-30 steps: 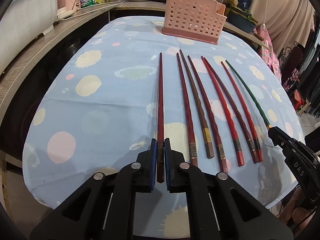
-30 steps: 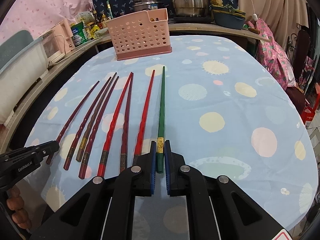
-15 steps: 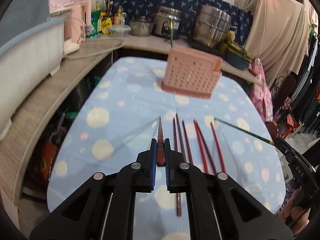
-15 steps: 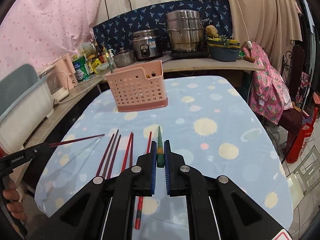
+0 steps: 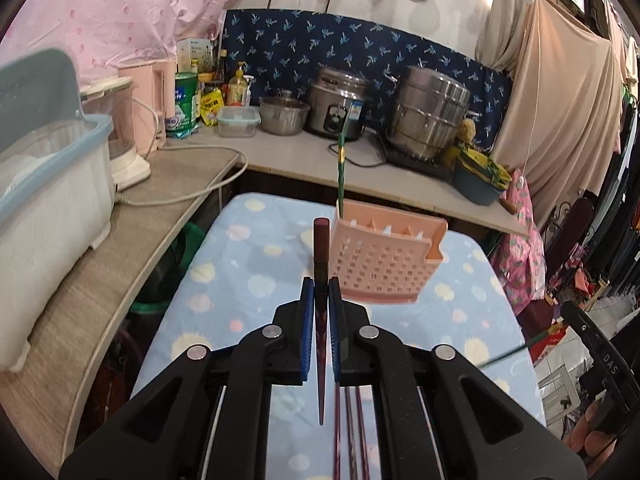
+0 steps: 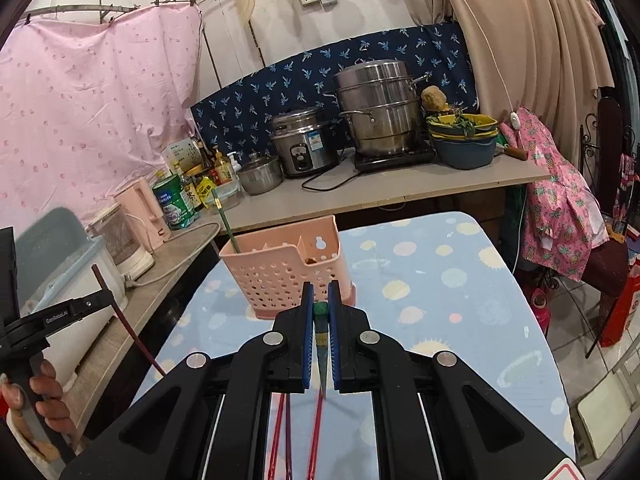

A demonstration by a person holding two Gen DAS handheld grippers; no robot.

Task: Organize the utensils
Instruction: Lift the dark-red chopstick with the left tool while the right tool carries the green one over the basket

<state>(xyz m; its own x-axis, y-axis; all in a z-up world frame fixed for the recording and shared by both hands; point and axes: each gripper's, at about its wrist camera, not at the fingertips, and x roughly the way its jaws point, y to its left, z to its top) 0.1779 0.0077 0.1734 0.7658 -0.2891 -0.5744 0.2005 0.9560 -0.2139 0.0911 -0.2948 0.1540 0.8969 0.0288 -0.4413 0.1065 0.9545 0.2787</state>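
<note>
Left tool [image 5: 319, 296] clamps dark red chopstick [image 5: 321, 256]

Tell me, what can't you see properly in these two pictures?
- Chopsticks on the table: left wrist view, mostly hidden behind the left gripper; no count possible.
- Basket inside: right wrist view, its wall hides the bottom.
- Green chopstick: right wrist view, right gripper covers most.

I see the basket [image 5: 390, 266] on the table [image 5: 248, 280] ahead of both grippers, one chopstick [image 5: 340, 168] standing in its left end. Loose chopsticks [image 6: 316, 432] lie on the table below me (partly hidden). Behind the table runs the counter [image 6: 400, 196], with the rice cooker [image 6: 304, 144] left of the stacked steamer [image 6: 378, 108].
</note>
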